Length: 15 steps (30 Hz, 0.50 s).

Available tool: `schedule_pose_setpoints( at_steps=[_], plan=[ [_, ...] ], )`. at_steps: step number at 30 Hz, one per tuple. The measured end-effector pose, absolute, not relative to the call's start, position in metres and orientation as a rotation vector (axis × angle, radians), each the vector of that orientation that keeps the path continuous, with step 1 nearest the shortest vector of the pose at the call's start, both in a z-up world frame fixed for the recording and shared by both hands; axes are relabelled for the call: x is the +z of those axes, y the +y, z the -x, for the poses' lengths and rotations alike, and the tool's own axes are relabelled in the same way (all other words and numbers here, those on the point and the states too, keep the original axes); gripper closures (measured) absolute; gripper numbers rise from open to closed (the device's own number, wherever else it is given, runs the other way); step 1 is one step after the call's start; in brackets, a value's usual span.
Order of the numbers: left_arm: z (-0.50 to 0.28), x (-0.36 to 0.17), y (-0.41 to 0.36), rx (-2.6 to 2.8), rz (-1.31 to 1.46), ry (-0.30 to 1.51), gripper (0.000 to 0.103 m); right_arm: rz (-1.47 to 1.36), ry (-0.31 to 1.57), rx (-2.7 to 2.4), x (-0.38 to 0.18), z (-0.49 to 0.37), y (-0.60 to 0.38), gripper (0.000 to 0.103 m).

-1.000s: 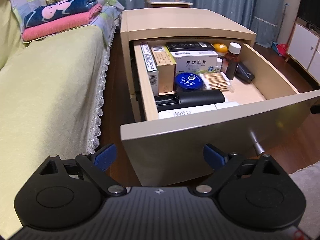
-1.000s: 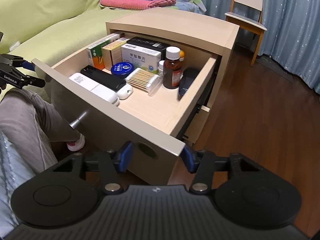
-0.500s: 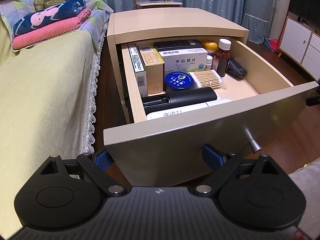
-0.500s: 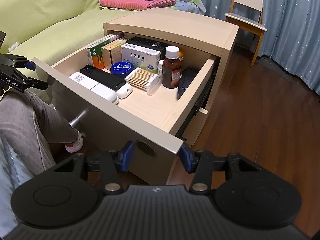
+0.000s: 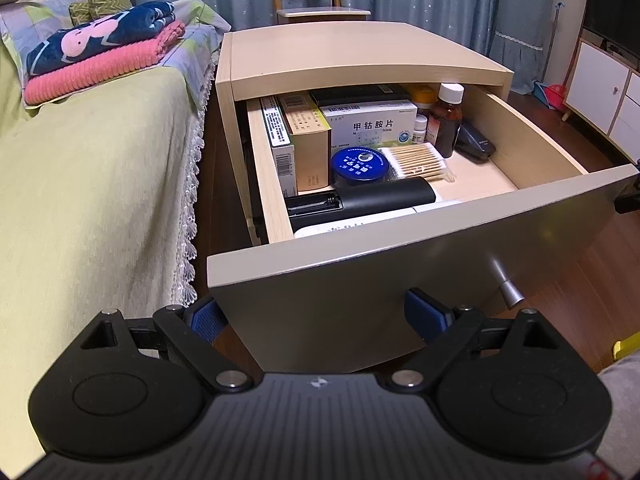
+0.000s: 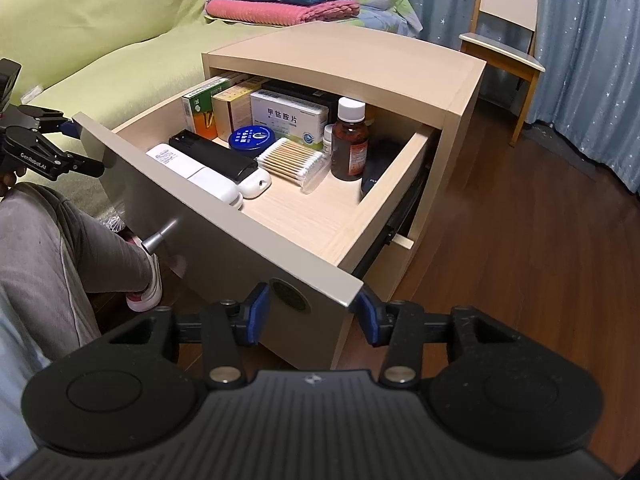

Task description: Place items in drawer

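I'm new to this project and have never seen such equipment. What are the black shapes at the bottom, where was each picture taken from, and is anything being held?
The black shapes are two hand-held grippers, each carrying a wide-angle camera that looks forward along its blue-tipped fingers. One picture comes from the left gripper, the other from the right gripper. Both are open and hold nothing. Each faces the front panel of an open drawer in a bedside cabinet. Inside lie medicine boxes, a blue tin, cotton swabs, a brown bottle and a black remote. In the right gripper's view, the left gripper appears at the far left edge, above a person's grey-trousered leg.
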<state>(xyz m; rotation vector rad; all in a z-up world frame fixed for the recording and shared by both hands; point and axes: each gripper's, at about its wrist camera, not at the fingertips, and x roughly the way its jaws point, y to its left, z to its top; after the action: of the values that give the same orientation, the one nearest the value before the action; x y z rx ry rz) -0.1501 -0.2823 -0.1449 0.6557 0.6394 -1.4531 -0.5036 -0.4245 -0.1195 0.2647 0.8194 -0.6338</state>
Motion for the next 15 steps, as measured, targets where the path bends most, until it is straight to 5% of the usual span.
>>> schedule_pose_setpoints(
  at_steps=[15],
  plan=[
    [0.1525, -0.1445, -0.2768, -1.439, -0.655, 0.643, 0.01, -0.261, 0.797, -0.631, -0.1178, 0.5107, -0.4192, 0.062]
  ],
)
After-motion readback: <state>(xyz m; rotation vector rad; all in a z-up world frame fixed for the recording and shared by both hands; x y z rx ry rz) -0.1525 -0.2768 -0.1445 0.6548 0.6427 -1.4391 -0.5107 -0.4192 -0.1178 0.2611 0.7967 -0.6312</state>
